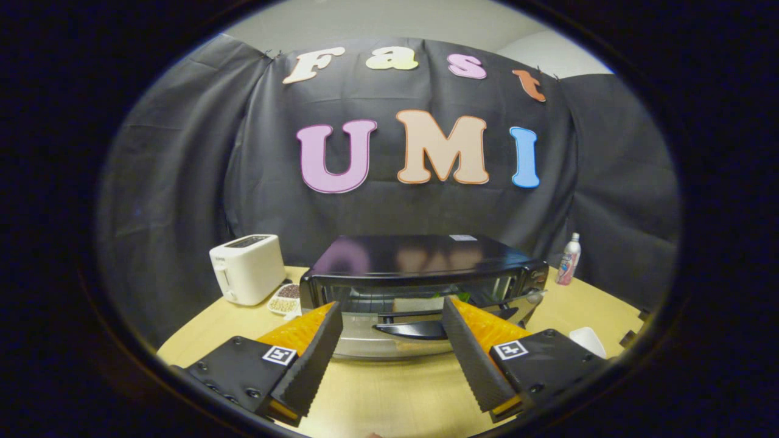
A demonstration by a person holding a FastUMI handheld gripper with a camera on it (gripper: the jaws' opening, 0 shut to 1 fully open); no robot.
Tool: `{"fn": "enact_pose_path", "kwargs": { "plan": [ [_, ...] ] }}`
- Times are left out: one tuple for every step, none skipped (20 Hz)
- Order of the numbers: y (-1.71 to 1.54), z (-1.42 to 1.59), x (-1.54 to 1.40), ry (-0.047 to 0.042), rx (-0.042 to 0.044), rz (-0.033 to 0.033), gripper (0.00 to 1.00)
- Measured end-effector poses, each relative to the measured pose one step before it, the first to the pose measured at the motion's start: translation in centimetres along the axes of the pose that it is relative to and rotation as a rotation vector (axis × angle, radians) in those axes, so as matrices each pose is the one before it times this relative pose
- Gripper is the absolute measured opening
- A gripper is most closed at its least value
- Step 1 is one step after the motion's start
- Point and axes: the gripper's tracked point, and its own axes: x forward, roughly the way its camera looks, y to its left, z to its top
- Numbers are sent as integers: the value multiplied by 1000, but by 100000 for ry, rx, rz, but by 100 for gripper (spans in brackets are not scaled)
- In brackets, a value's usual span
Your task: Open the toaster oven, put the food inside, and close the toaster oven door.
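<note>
I see my fingers (389,319) wide apart, holding nothing, over the pale wood surface (389,389); the toaster oven (420,274) sits just ahead.

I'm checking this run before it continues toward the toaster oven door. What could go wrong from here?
The gripper is open, with the toaster oven door handle just beyond its fingers. The handle looks thin and glossy, so the fingers might slip off it. The door seems partly open, and a hard push could slide the oven back. The dish of beans beside the oven, near the white toaster, could get bumped.
</note>
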Motion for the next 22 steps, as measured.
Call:
{"fn": "enact_pose_path", "kwargs": {
  "plan": [
    [23,294,511,-1194,-211,577,100],
    [52,150,470,-623,-189,496,100],
    [39,247,521,-754,-37,630,100],
    [92,114,634,-593,454,766,100],
    [57,214,567,-666,470,689,100],
    [31,128,468,-491,494,769,100],
    [87,70,496,-474,336,748,100],
    [-82,33,362,-370,-5,698,100],
    [-136,91,382,-120,-89,-212,100],
    [-350,74,275,-93,-551,-716,100],
    [103,-40,215,33,-22,404,100],
    [42,126,18,-210,-16,464,99],
    [28,178,23,15,-32,455,99],
    [-80,-59,-81,737,882,473,99],
    [-136,154,-53,1313,1266,-63,99],
    [-334,421,-150,415,1026,-888,99],
    [-700,509,-306,246,440,-1670,99],
    [-559,513,-299,38,39,-1356,99],
    [-459,483,-420,457,400,-1148,98],
    [-258,496,-405,336,535,-157,98],
    [-253,388,-466,266,-30,248,98],
    [-175,314,-551,320,-859,1230,98]
  ]
}}
